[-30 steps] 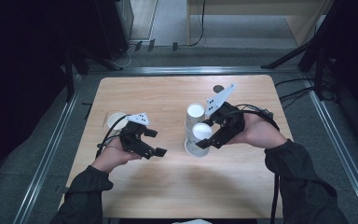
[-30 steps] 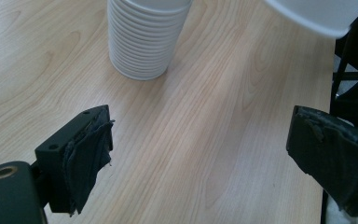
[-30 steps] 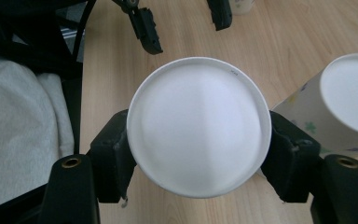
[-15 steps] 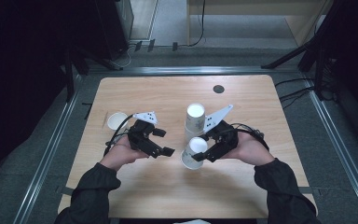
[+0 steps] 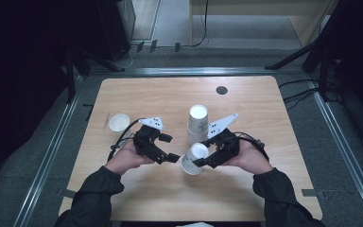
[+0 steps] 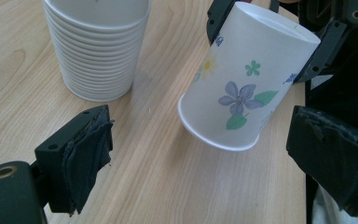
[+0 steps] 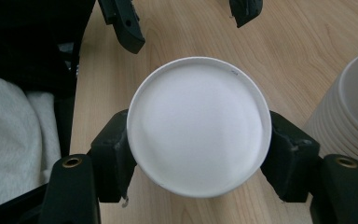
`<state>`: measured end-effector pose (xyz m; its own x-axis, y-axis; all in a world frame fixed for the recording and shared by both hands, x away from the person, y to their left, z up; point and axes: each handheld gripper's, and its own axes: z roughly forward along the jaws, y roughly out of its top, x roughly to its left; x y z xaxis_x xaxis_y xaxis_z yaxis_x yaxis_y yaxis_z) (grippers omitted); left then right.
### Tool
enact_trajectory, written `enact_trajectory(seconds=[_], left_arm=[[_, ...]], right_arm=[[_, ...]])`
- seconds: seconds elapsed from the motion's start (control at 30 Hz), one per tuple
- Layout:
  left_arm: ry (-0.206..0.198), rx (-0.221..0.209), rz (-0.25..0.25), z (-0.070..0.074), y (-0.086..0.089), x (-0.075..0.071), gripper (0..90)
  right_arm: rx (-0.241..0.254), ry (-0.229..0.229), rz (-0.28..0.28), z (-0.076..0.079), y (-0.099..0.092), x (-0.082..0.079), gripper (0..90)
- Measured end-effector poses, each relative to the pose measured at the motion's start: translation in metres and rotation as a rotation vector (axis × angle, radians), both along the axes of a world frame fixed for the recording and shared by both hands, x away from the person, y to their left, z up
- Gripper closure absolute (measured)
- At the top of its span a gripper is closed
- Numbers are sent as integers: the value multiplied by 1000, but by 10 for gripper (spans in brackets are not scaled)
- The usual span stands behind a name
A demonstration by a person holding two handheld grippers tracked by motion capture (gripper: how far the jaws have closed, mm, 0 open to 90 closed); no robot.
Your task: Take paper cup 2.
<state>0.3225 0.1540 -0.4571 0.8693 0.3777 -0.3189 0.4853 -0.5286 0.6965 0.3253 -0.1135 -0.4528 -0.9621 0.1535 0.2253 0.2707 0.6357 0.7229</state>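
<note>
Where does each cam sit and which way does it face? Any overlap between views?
High view: above the person's side, looking forward and down on the light wooden table; both forearms and tongs show.
Left gripper view: rides the left tongs, facing the flower-printed white paper cup, tilted and upside down; its open black jaws show.
Right gripper view: rides the right tongs, looking onto that cup's base, clamped between its jaws.
Shared: all three show the cup and the upside-down stack of white paper cups.
</note>
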Motion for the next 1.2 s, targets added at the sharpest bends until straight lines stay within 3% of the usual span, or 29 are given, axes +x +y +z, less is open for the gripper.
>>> enact_trajectory(seconds=[0.17,0.33,0.57,0.8,1.03,1.2], left_arm=[[-7,7,-12,0,-4,-4,70],[-8,8,-12,-2,-6,-6,70],[-1,-22,-26,-3,-10,-8,70],[1,-14,-62,-10,-18,-9,70],[-13,-35,-108,-14,-25,-12,70],[-29,-26,-142,-17,-30,-15,71]], right_arm=[[12,3,4,-3,1,2,344],[79,27,4,0,-1,8,344],[102,28,19,4,1,11,344],[110,44,45,4,8,12,344],[131,46,56,7,8,10,344],[151,55,68,9,7,10,344]])
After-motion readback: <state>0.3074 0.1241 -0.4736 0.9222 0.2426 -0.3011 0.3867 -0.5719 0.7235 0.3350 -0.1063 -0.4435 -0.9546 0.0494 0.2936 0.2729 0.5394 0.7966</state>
